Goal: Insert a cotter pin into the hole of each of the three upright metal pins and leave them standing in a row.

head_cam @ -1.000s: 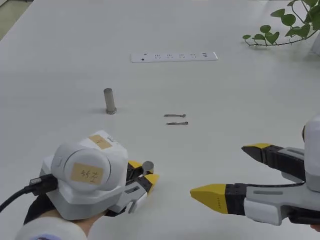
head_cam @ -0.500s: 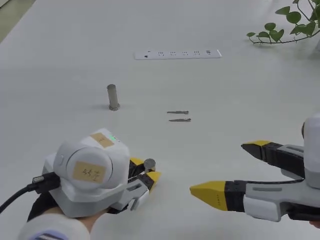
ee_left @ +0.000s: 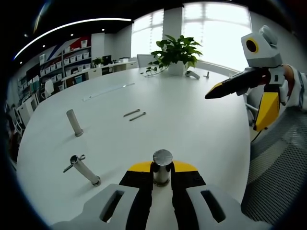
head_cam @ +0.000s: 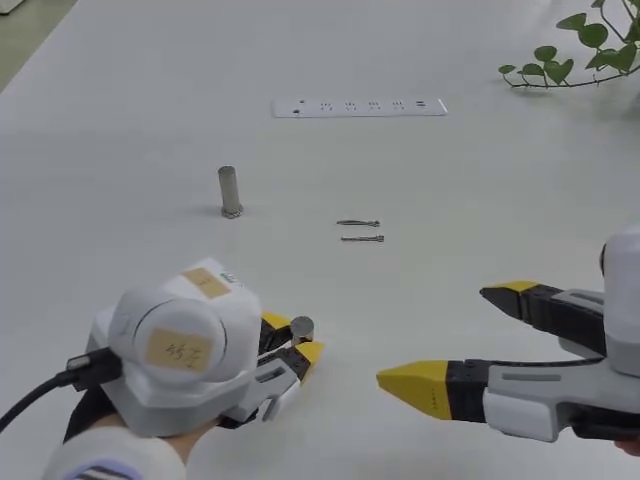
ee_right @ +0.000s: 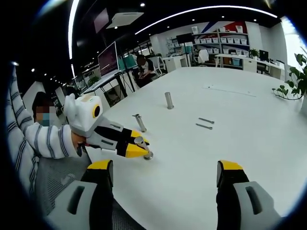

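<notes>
Three pins were on the counter [head_cam: 120, 120], each at a different stage. My left gripper [head_cam: 291, 338] held one pin [head_cam: 300, 327] upright near the counter's near edge. Its fingers [ee_left: 140, 167] were closed narrow on the shaft just below the head, which I judged would steady it and leave the top free for a cotter. My right gripper [head_cam: 435, 337] hovered to the right of it with its fingers [head_cam: 420, 388] wide and empty, so nothing had been fetched yet. The two loose cotters [head_cam: 358, 223] lay side by side toward the counter's middle, well apart from both grippers. The second pin [head_cam: 230, 190] stood bare beyond them to the left, toward the far edge. The left gripper view gave what the head view could not: the third pin [ee_left: 82, 165], with a cotter [ee_left: 73, 161] already through its top. The right gripper view placed that pin between the held one and the bare one, roughly in a row.
</notes>
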{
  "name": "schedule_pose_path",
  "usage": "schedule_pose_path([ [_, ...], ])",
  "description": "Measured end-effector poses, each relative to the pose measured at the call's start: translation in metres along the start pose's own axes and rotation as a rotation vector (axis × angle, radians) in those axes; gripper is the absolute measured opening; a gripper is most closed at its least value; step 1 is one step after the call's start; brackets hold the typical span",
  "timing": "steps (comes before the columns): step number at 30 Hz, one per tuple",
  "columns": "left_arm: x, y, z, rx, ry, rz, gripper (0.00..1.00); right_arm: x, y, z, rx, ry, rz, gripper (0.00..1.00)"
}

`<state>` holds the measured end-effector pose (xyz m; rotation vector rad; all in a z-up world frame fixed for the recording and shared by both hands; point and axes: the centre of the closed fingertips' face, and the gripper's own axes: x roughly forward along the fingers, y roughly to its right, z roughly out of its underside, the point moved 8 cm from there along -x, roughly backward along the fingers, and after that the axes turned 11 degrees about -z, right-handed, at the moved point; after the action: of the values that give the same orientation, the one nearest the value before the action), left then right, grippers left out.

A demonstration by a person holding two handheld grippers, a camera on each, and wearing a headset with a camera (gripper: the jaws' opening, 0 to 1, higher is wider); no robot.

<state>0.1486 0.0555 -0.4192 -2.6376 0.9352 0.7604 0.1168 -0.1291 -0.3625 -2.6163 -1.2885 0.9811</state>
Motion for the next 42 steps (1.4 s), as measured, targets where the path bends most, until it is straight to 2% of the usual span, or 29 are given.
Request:
schedule_pose_path([
  [10,0.000,-0.001,-0.002,0.019,0.000,0.019,0.10,-0.002,0.001,0.001,0.008,0.002,0.002,0.88],
  [16,-0.004,-0.004,-0.004,0.010,0.008,0.036,0.11,0.000,-0.001,-0.001,0.004,0.002,-0.004,0.87],
  [23,-0.014,-0.006,-0.005,0.006,0.013,0.074,0.21,0.001,-0.001,-0.001,-0.002,-0.002,-0.010,0.87],
  [24,-0.016,-0.006,-0.005,-0.014,0.011,0.073,0.23,0.001,-0.001,-0.001,-0.002,-0.002,-0.010,0.87],
  [25,-0.018,-0.006,-0.005,-0.040,0.016,0.079,0.24,0.001,-0.001,-0.001,-0.002,-0.003,-0.009,0.87],
  [35,-0.037,-0.006,-0.012,-0.063,0.069,0.114,0.43,-0.004,0.000,0.001,0.007,0.001,0.006,0.86],
  [42,-0.049,-0.008,-0.009,-0.088,0.077,0.110,0.47,-0.006,0.003,0.002,0.013,0.002,0.013,0.86],
])
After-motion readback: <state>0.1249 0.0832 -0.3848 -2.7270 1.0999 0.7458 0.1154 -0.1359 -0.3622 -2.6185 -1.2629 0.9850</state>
